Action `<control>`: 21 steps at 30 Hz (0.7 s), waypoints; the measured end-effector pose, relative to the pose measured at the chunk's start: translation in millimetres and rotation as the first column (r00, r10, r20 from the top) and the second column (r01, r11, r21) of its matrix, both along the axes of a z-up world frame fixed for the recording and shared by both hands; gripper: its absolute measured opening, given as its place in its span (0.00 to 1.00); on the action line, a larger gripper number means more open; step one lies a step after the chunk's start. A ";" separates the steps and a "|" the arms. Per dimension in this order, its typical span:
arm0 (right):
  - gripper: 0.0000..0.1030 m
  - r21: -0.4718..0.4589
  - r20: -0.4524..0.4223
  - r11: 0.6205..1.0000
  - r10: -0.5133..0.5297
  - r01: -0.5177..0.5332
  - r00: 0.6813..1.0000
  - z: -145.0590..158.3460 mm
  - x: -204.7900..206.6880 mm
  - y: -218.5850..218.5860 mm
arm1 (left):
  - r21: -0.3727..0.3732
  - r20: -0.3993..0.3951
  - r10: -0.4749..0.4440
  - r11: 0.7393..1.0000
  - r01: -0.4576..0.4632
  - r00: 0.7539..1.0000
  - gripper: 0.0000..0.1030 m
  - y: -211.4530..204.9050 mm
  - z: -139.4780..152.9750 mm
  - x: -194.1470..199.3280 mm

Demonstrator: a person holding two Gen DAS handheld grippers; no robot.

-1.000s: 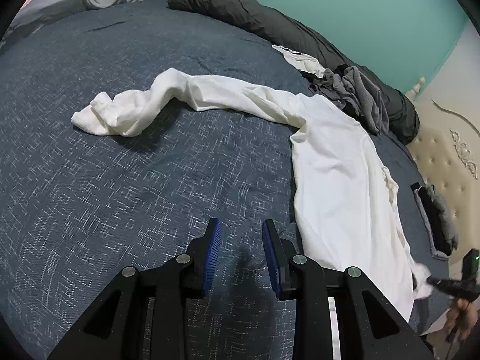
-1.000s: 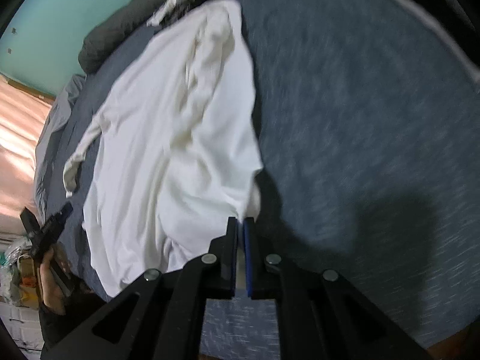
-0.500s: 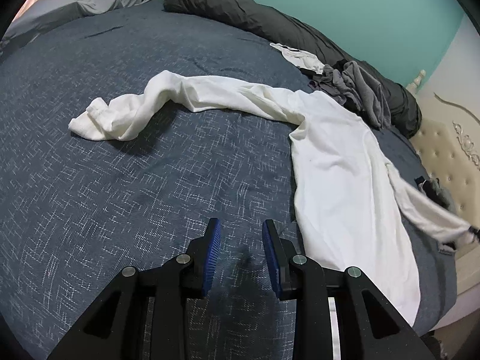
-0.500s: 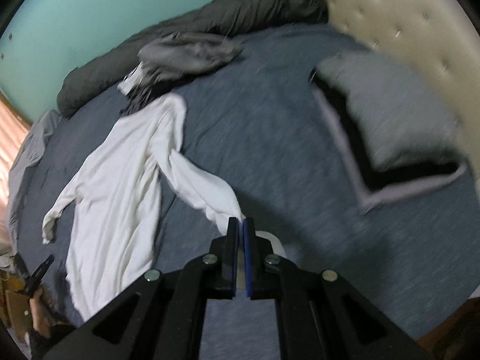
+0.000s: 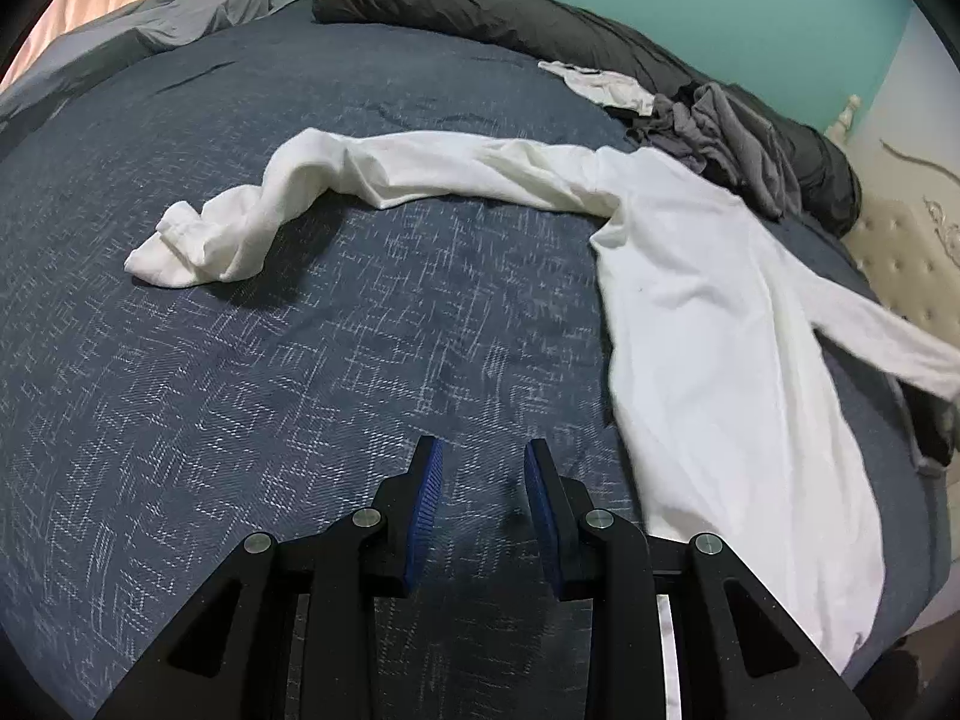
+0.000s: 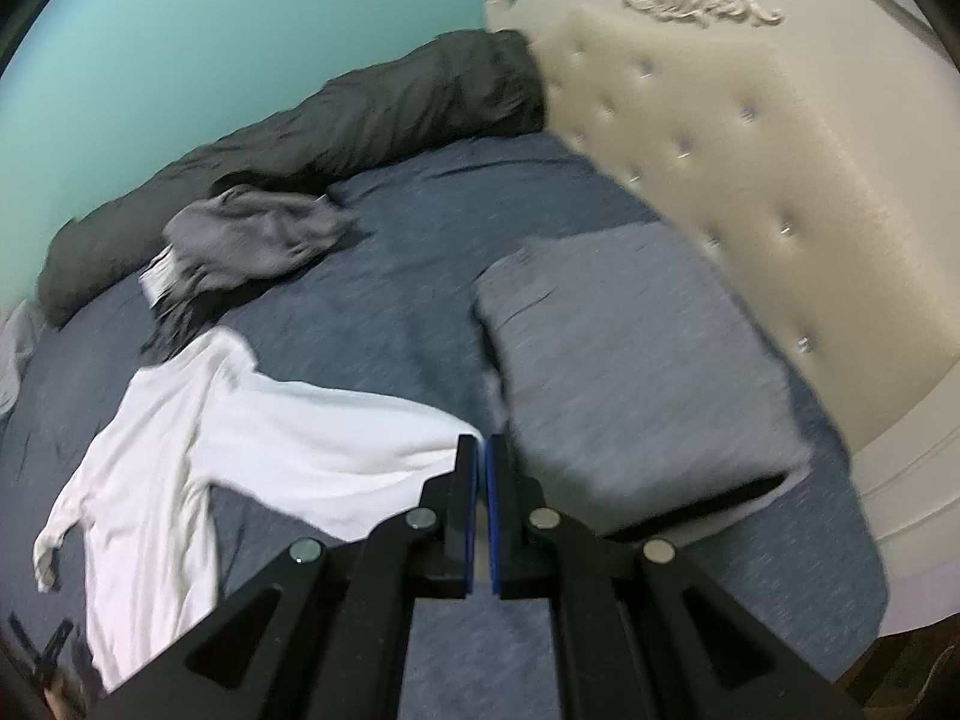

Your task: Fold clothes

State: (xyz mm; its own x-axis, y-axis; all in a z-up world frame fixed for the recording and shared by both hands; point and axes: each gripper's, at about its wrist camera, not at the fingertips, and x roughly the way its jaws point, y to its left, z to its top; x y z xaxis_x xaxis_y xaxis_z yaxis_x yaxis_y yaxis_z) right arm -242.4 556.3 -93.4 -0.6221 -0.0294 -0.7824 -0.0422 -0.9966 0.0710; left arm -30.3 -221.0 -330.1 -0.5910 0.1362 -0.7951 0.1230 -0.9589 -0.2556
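**Observer:** What's in front of you, biggest thing down?

**Operator:** The bed (image 5: pixel 252 420) with its dark blue cover carries everything. Along its far edge lies a rolled dark duvet (image 5: pixel 540 24), and at the head corner sits a grey pillow (image 6: pixel 636 354) against the tufted headboard (image 6: pixel 750 192). A heap of grey clothes (image 5: pixel 726 132) lies beside the duvet.

**Observer:** And the piece you're working on?

**Operator:** The white long-sleeved shirt (image 5: pixel 708 324) lies opened out on the half of the bed nearer the head. One sleeve (image 5: pixel 336 192) trails toward the foot edge, bunched at the cuff. I've got the other sleeve (image 6: pixel 336 438) drawn out toward the pillow.

**Observer:** Jaws?

**Operator:** On my right gripper (image 6: pixel 482 450) they're clenched on that sleeve's end; the white cloth runs right into them. My left gripper (image 5: pixel 482 468) hangs over bare cover near the shirt's hem with its jaws spread apart, holding nothing.

**Observer:** Which step, then?

**Operator:** By my reading, I'm spreading the shirt flat, this sleeve pulled straight out from the body. It isn't folded anywhere yet that I can see. Next I'd want the sleeve laid down taut without dragging the body askew. The bunched far sleeve needs the same straightening, and that's where my free left gripper would be useful.
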 end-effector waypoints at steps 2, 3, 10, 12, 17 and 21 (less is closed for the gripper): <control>0.02 0.016 -0.017 0.999 -0.029 0.029 0.999 7.2 -11.7 12.2 | -0.008 0.007 0.010 1.000 -0.009 1.000 0.30 -1.3 -2.2 -0.3; 0.02 0.029 -0.024 0.999 -0.041 0.042 0.999 10.0 -16.6 17.1 | -0.010 0.010 0.015 1.000 -0.015 1.000 0.30 -2.4 -3.0 -0.3; 0.02 0.104 -0.046 0.989 -0.102 0.106 0.994 18.1 -48.2 42.9 | -0.022 0.006 0.010 1.000 -0.010 1.000 0.30 4.3 -0.1 -2.8; 0.02 0.135 -0.022 0.986 -0.098 0.100 0.995 10.6 -54.4 42.5 | -0.028 0.003 0.000 1.000 0.000 1.000 0.30 8.0 1.6 -3.6; 0.02 0.148 0.006 0.986 -0.081 0.079 0.997 -8.4 -56.7 44.1 | -0.035 -0.003 -0.018 0.999 0.017 1.000 0.30 12.8 4.8 -3.7; 0.04 0.175 -0.012 0.971 -0.161 0.161 0.987 -8.9 -46.4 51.6 | -0.016 -0.006 -0.021 1.000 0.021 1.000 0.30 14.1 5.8 -2.6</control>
